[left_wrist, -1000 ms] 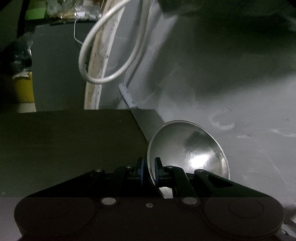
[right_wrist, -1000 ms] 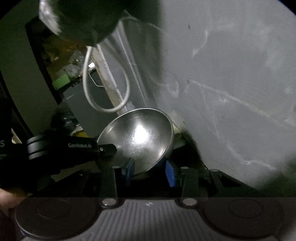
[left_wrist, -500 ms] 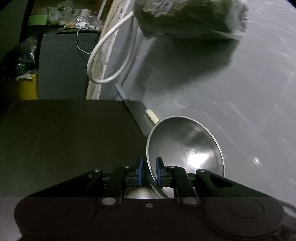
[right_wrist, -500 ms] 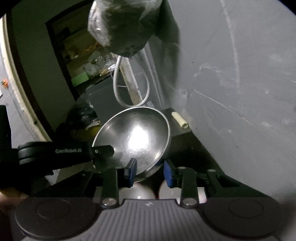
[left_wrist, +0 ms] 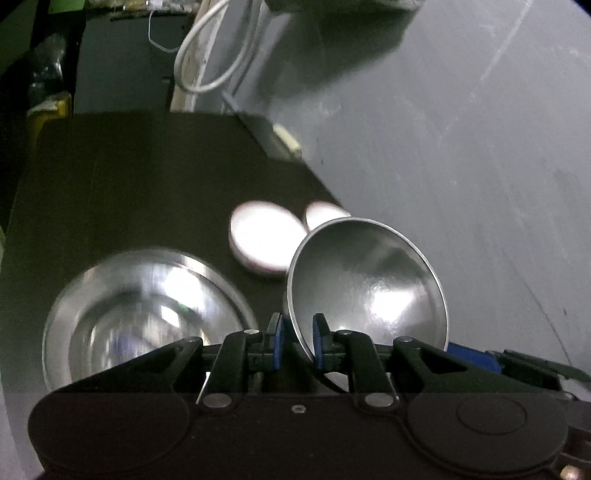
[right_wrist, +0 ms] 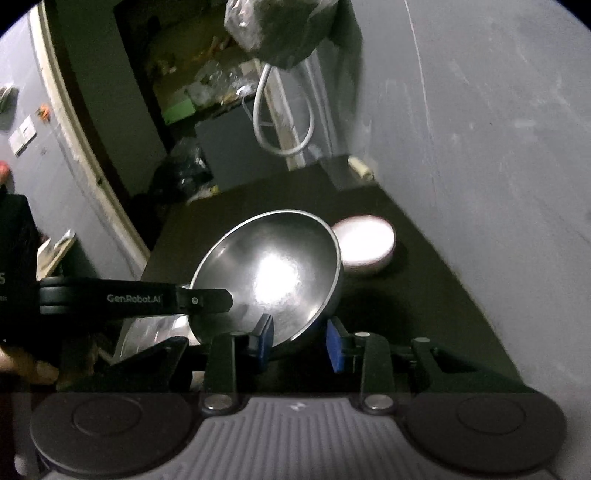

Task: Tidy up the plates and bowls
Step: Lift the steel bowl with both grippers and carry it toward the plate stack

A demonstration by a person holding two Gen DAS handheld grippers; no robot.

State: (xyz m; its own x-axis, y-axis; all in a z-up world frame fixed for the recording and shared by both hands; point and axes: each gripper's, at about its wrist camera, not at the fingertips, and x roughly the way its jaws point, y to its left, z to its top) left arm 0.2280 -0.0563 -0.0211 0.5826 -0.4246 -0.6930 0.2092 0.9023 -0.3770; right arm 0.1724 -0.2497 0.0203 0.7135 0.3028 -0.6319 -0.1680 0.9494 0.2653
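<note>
Both grippers, left and right, clamped on bowl, now carried over table; placement near.

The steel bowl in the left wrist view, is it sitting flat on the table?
No, the steel bowl is tilted steeply on edge, its rim between the left tongs, above the dark table.

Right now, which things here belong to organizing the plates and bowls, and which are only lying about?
For the job: lifted steel bowl, wide steel dish, near white bowl, far white bowl.
Lying about: white cable loop, plastic bag, small cream roll.
</note>
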